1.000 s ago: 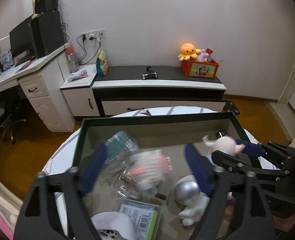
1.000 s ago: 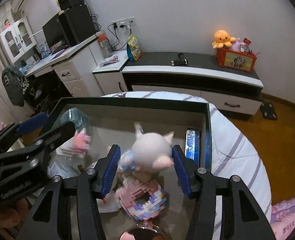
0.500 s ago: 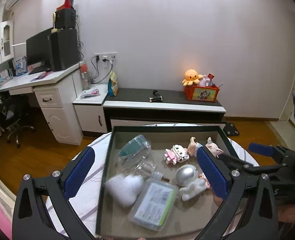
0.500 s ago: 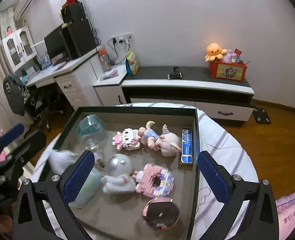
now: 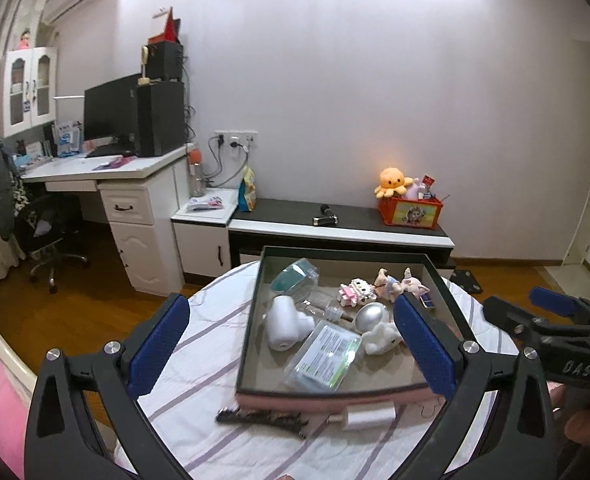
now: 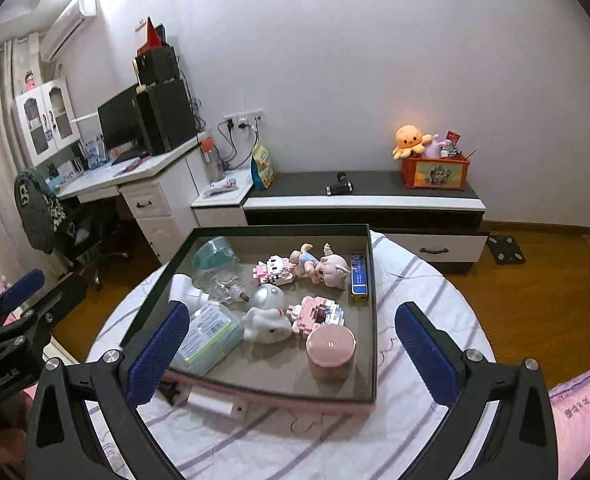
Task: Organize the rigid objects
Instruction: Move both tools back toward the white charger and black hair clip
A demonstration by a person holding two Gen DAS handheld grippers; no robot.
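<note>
White walls close off a bedroom with a desk [image 5: 95,168] far off to the left of both claws and a low cabinet [image 5: 339,224] straight ahead, beyond the round table [image 5: 199,344] with its striped cloth.

On that table sits a dark-rimmed tray [image 5: 251,312]. The left claw [image 5: 291,344] hangs above the table with its jaws wide apart and nothing between them; the tray lies ahead and toward its right finger. The right claw [image 6: 291,344] is likewise spread wide and empty, with the tray ahead and toward its left finger.

Inside the tray, nearest the left claw, is a clear packet with a green label [image 5: 323,360], a white bottle [image 5: 283,324] just beyond it, and a silver ball [image 5: 369,316] touching a white plush toy [image 5: 379,338]. Farther ahead lie a teal-capped clear bottle [image 5: 295,280], a pink block figure [image 5: 355,292] and a pig doll [image 5: 409,290].

Only the right view shows the pink round tin [image 6: 331,346] close in front of that claw, the pink block ring [image 6: 317,314] beside the plush, and the blue bar [image 6: 359,278] along the tray's far right wall. Only the left view shows clearly the dark striped strip [image 5: 263,420] lying on the cloth just this side of the tray, next to a white roll [image 5: 369,416]. Each view catches the other claw at its edge.
</note>
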